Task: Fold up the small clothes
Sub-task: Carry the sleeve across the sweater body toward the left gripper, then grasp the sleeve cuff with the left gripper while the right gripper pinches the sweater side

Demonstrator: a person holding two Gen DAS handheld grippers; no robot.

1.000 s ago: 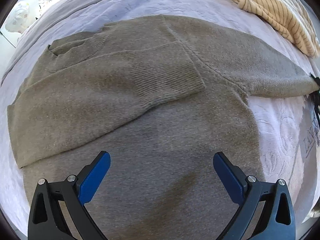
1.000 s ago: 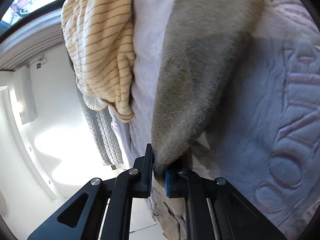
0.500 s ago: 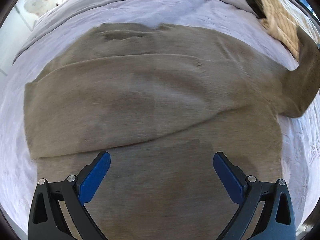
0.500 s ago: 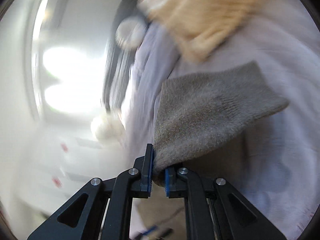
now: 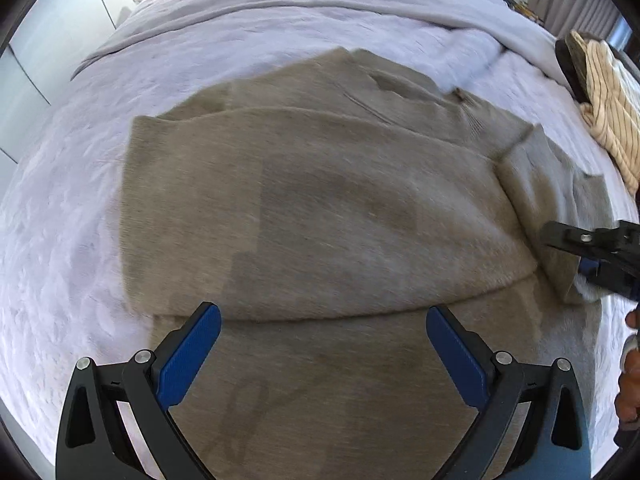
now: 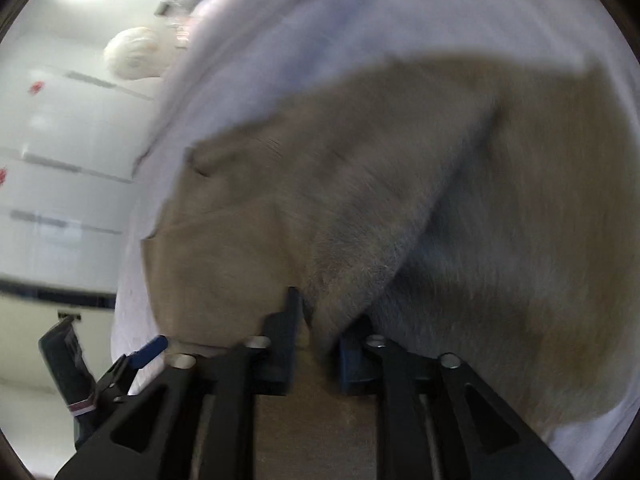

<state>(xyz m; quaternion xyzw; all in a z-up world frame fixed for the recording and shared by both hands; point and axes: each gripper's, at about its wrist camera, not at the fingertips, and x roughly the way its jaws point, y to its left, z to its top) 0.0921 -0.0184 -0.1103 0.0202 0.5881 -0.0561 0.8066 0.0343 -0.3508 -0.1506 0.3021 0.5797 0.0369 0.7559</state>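
Far left in the left wrist view: pale wardrobe doors (image 5: 36, 52) beyond the bed (image 5: 60, 220), covered in a lilac quilt. Spread flat across the middle of the bed: a taupe knit sweater (image 5: 320, 208), one sleeve (image 5: 304, 184) folded across the chest, its lower edge lying just above the left hand-held gripper (image 5: 322, 354). Left hand-held gripper wide open, blue pads (image 5: 188, 356) well apart, hovering over the sweater's lower body, nothing between the fingers. Further right: the second sleeve (image 5: 548, 200) lifted and doubled over at the sweater's right edge, its end reaching the right hand-held gripper (image 5: 588, 256), seen at the frame's border. Top right: a cream striped garment (image 5: 608, 108) bunched near the bed's edge, apart from the sweater. Far right edge: part of a hand (image 5: 630, 376). In the right wrist view, blurred by motion, from the left: white cabinet fronts (image 6: 60, 168) and a pale round object (image 6: 134, 58), too blurred to identify; low left, the tip of the other gripper (image 6: 148, 350); then the quilt (image 6: 360, 12) and the sweater (image 6: 360, 184) filling the middle and right. Right hand-held gripper (image 6: 316, 344) with jaws opening, the sleeve's end (image 6: 320, 300) hanging in the gap between the fingers; pads dark and hard to make out, contact with the cloth not clear.
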